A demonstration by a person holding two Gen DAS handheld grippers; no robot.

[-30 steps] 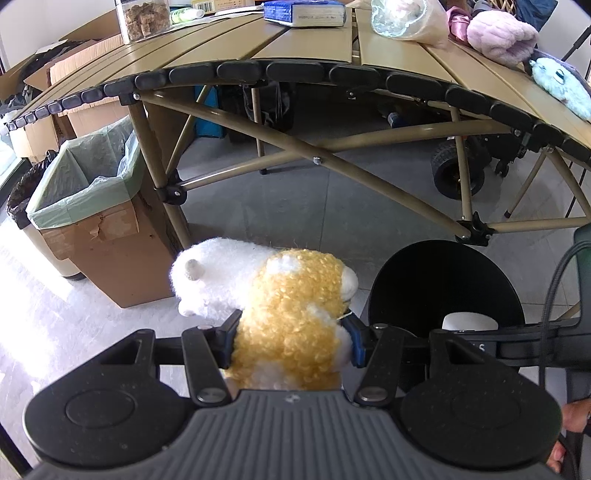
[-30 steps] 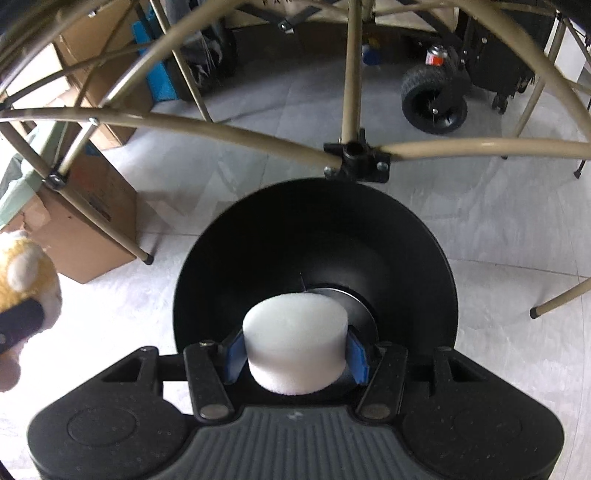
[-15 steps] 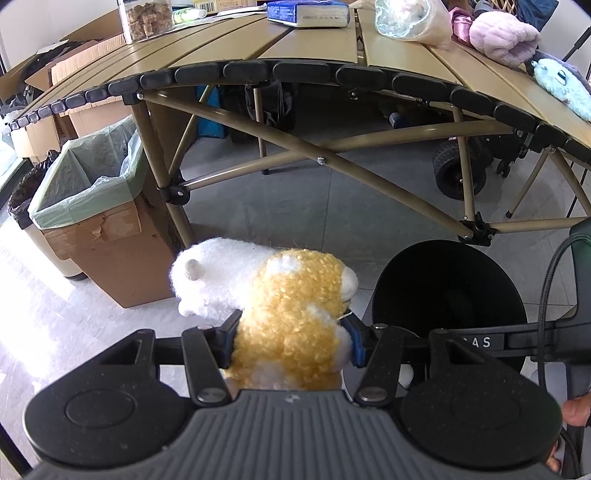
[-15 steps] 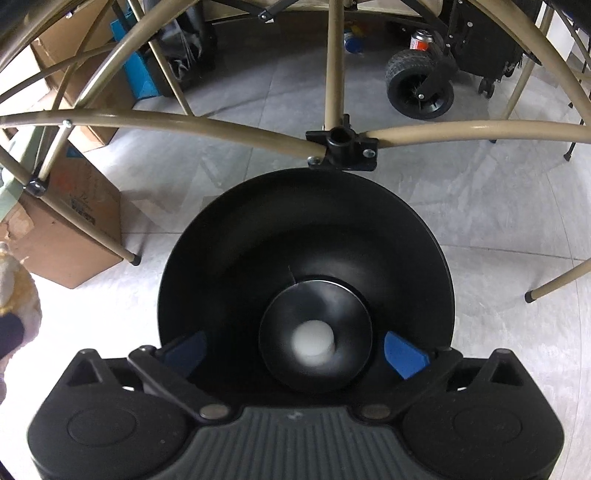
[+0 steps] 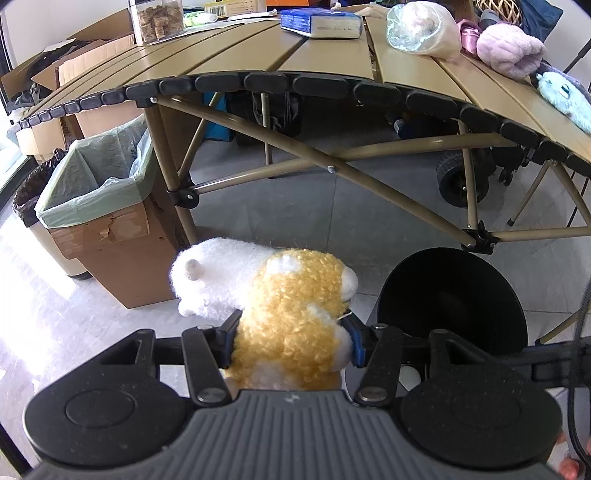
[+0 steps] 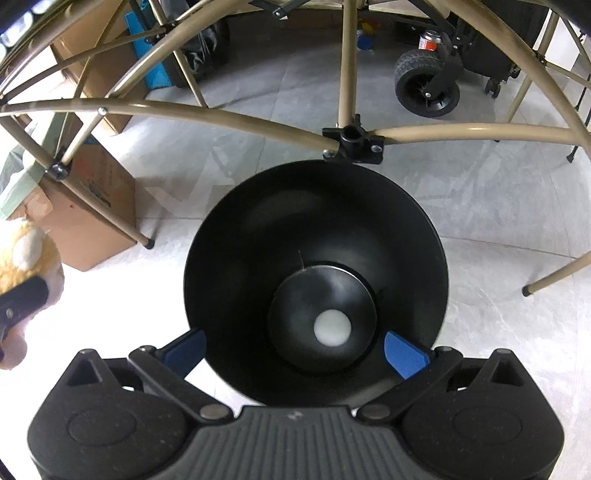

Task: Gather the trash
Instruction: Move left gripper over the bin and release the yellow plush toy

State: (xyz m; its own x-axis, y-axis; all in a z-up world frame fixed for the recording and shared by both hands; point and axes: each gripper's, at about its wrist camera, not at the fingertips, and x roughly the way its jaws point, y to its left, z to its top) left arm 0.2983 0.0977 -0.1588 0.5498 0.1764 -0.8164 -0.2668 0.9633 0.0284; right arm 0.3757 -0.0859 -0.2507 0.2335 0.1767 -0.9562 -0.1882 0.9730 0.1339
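Note:
My left gripper point(image 5: 290, 338) is shut on a yellow and white plush toy point(image 5: 284, 314), held above the floor in front of the table. A round black bin point(image 6: 317, 236) stands on the floor; it also shows in the left wrist view point(image 5: 450, 295) to the right of the toy. My right gripper point(image 6: 295, 352) is open and empty above the bin's near rim. A white foam cylinder point(image 6: 331, 327) lies at the bottom of the bin. The plush toy shows at the left edge of the right wrist view point(image 6: 26, 258).
A tan folding table point(image 5: 332, 62) with crossed legs stands ahead, bearing a book point(image 5: 321, 23), a jar, a clear bag and plush items. A cardboard box lined with a green bag point(image 5: 99, 206) stands at its left leg. A wheeled cart point(image 6: 428, 83) is behind.
My right gripper opened and let go of the white foam cylinder, which dropped to the bottom of the black bin. The left gripper still holds the plush toy, nearly unmoved.

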